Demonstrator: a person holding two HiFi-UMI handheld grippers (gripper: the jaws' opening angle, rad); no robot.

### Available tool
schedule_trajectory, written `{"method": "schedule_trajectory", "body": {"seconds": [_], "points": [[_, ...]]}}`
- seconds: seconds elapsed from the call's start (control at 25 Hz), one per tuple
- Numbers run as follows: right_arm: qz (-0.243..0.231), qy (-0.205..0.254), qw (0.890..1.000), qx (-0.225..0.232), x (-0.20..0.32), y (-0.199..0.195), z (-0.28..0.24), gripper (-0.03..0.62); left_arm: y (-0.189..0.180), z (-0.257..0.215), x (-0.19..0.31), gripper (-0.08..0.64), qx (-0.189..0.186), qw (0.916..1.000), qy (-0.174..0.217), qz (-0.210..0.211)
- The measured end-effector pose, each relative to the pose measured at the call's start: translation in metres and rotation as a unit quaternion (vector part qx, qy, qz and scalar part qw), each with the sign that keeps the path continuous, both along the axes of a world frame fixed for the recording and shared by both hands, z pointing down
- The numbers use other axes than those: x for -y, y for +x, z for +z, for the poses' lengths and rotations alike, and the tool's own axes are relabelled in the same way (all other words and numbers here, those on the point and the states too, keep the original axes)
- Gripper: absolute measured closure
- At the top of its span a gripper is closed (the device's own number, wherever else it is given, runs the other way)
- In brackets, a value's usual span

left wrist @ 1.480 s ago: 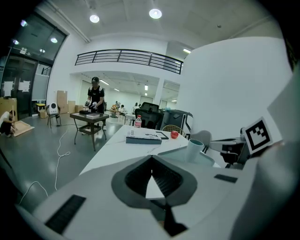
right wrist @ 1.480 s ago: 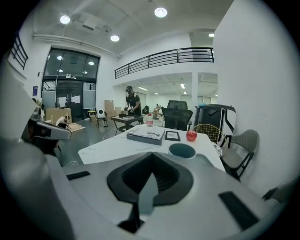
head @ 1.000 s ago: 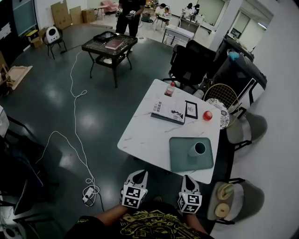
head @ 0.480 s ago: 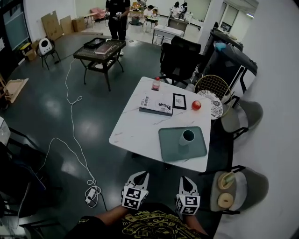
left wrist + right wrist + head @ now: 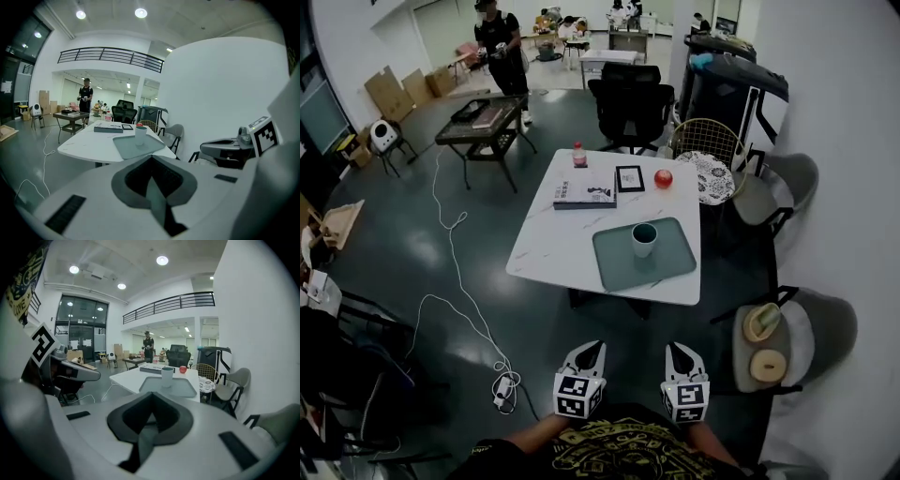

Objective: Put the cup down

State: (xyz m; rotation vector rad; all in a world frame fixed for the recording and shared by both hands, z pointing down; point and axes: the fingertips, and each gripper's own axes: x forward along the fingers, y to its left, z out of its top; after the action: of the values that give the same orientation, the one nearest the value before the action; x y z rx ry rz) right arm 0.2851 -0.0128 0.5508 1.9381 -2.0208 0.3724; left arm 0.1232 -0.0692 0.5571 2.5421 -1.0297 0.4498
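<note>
The cup [image 5: 644, 239], white with a dark rim, stands upright on a grey-green tray [image 5: 614, 260], well ahead of both pairs of jaws and touched by neither. The tray lies on the near part of a white table [image 5: 548, 253], whose near edge is also well apart from the jaw tips. Beyond the cup, farther from the jaws, a book [image 5: 584, 192], a small framed picture [image 5: 629, 178] and a red apple [image 5: 663, 178] lie in a row, with a red-capped bottle [image 5: 577, 155] behind them at the far edge. The left gripper [image 5: 586, 353] and the right gripper [image 5: 682, 354] are held side by side close to the person's body, both pointing toward the table. Each has its jaws closed together with nothing between them. To the right of the right gripper's jaws stands a grey chair [image 5: 820, 323] bearing two round tan things. To the left of the left gripper's jaws a white cable [image 5: 455, 281] trails over the dark floor. Far ahead a person [image 5: 499, 47] stands by a dark low table [image 5: 483, 122].
</note>
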Motion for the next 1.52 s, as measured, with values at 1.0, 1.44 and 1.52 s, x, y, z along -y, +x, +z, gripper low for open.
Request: {"method": "schedule_trajectory", "body": {"seconds": [1.0,1.44,1.52], "points": [[-0.039,-0.019,0.999,0.03,-0.171,-0.001,0.036,0.586,0.017,0.035,-0.176,0.551,0.039,0.9991,-0.007,0.015],[-0.05,-0.027,0.998,0.034,-0.165,-0.006,0.04,0.588,0.011,0.04,-0.177,0.551,0.04,0.9991,-0.013,0.005],[-0.049,-0.026,0.998,0.034,-0.163,-0.007,0.039,0.588,0.012,0.039,-0.175,0.551,0.04,0.9991,-0.011,0.007]]}}
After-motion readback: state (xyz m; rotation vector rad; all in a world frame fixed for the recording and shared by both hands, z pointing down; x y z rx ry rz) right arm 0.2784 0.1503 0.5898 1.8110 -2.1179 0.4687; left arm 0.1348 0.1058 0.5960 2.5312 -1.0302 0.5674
